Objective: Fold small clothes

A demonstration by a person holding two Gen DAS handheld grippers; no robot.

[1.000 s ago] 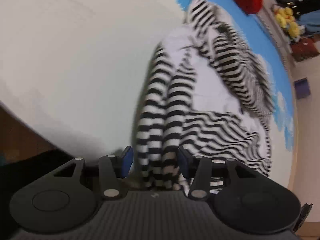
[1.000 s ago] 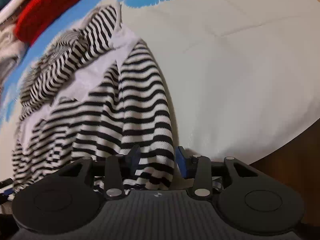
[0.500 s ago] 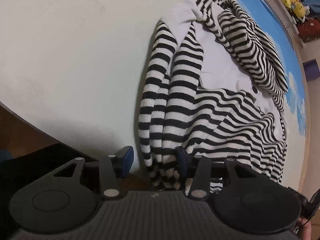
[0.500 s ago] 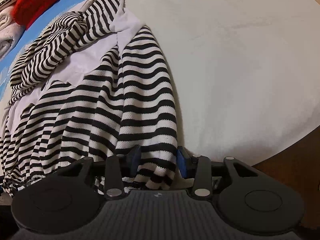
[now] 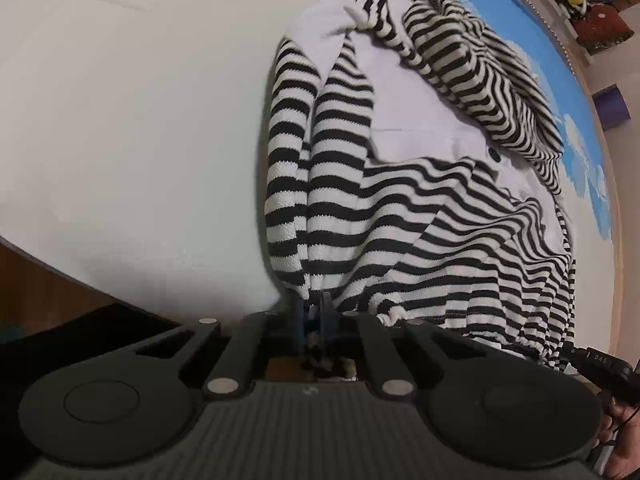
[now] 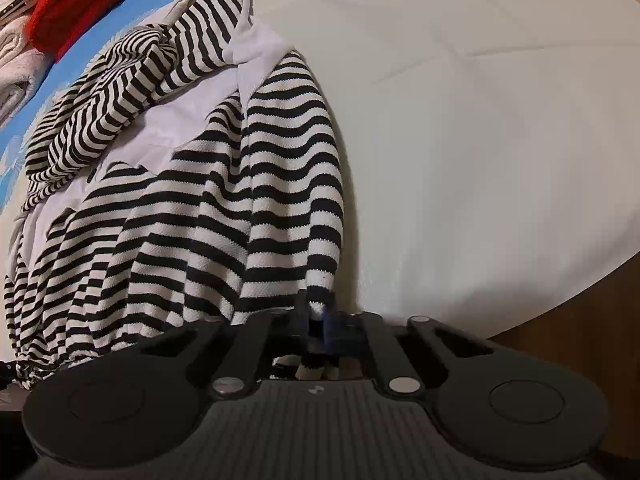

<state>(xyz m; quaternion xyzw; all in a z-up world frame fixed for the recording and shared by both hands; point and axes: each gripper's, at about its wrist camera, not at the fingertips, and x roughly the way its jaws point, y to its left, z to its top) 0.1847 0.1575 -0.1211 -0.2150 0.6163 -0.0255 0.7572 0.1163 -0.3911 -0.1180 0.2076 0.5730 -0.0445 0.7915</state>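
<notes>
Here the left gripper (image 5: 312, 308) pinches the near hem of the one striped garment (image 5: 400, 208), which lies on the white table cover (image 5: 132, 120). Beyond the garment sits one red cloth (image 6: 80, 12). The right gripper (image 6: 318, 316) is clamped on the garment's other hem corner.

Both grippers go from jaws standing apart around the striped garment's (image 5: 400, 208) near hem to pinched tight on it. The left gripper (image 5: 311, 312) now clamps the hem's left corner, having slid lower along the garment; the right gripper (image 6: 318, 316) clamps the right corner (image 6: 320, 280).
</notes>
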